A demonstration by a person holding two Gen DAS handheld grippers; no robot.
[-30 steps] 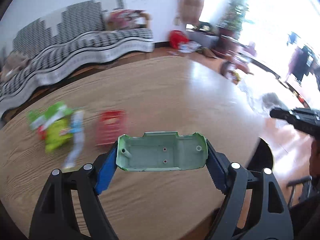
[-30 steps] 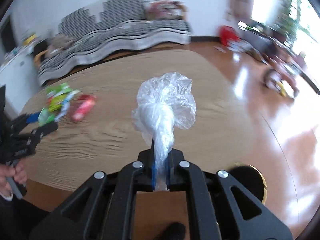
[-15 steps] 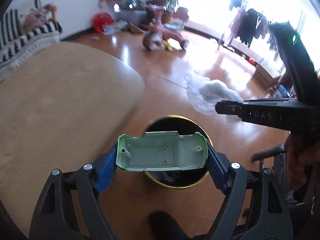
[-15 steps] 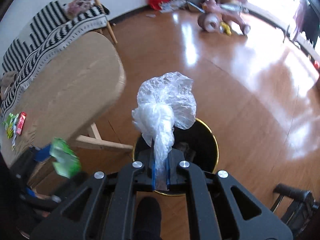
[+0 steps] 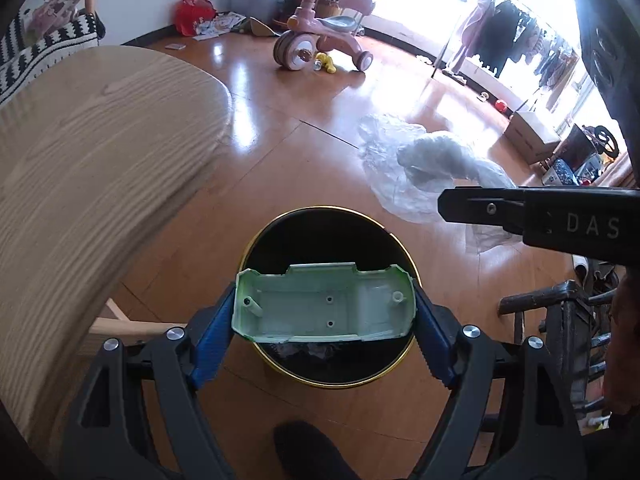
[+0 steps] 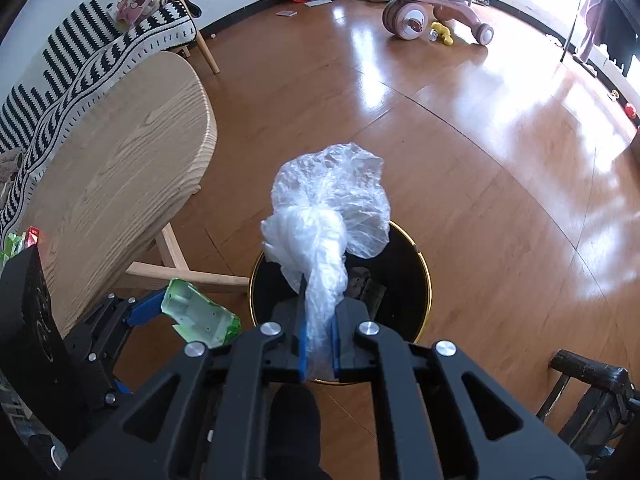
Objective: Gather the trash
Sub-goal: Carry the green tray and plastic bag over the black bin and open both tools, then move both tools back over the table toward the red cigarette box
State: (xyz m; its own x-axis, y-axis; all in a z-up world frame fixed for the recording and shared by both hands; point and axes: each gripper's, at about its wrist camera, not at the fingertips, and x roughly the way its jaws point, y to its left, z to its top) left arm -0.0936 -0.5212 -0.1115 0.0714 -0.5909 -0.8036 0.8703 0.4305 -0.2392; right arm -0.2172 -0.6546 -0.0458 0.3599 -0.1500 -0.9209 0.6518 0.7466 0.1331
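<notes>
The green toy car shell covers much of the black bin's opening, so its dark contents stay unclear. At 9 o'clock the desk runs off frame. In the right wrist view, wrappers at 9 o'clock are too small to identify.

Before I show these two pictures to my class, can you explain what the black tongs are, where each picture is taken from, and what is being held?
No robot here: a person holds a hand-held two-finger gripper in each hand, and a camera on each looks along its fingers. In the left view, the left gripper clamps a pale green toy car shell above a black trash bin on the wooden floor. In the right view, the right gripper pinches a crumpled clear plastic bag over the same bin. A wooden table stands beside it, with a few wrappers at its far edge.
</notes>
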